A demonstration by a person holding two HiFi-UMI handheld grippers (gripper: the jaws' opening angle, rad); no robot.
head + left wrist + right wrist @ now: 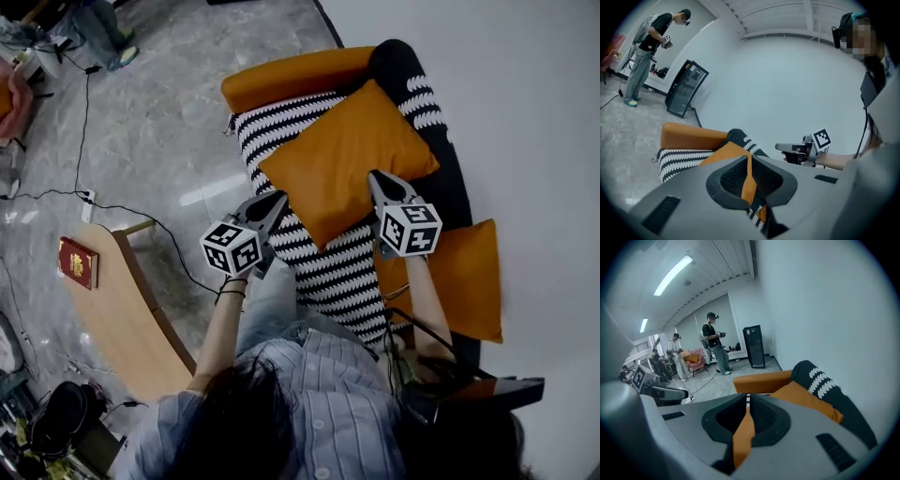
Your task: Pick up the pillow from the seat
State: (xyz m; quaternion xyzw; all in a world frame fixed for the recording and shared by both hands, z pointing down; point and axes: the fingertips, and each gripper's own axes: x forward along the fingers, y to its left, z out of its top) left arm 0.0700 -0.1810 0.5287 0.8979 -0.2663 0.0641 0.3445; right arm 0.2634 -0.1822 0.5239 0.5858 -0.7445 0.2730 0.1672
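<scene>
The left gripper (277, 200) and the right gripper (374, 177) each had their jaws clamped tight on opposite edges of the orange pillow (342, 159), which sat over the striped seat (337, 272).

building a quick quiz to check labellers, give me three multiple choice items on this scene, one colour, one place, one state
1. What colour is the pillow being lifted?
A green
B white
C orange

2. Where does the red book lie?
A on the pillow
B on the wooden table
C in a drawer

3. How do the jaws of the left hand-held gripper stand?
A shut on the pillow's edge
B wide apart and empty
C shut on a cable

Answers:
1 C, the head view shows it plainly orange.
2 B, the book rests on the table's top, to the person's left.
3 A, the left gripper view shows a strip of orange fabric pinched between the closed pads.
</scene>
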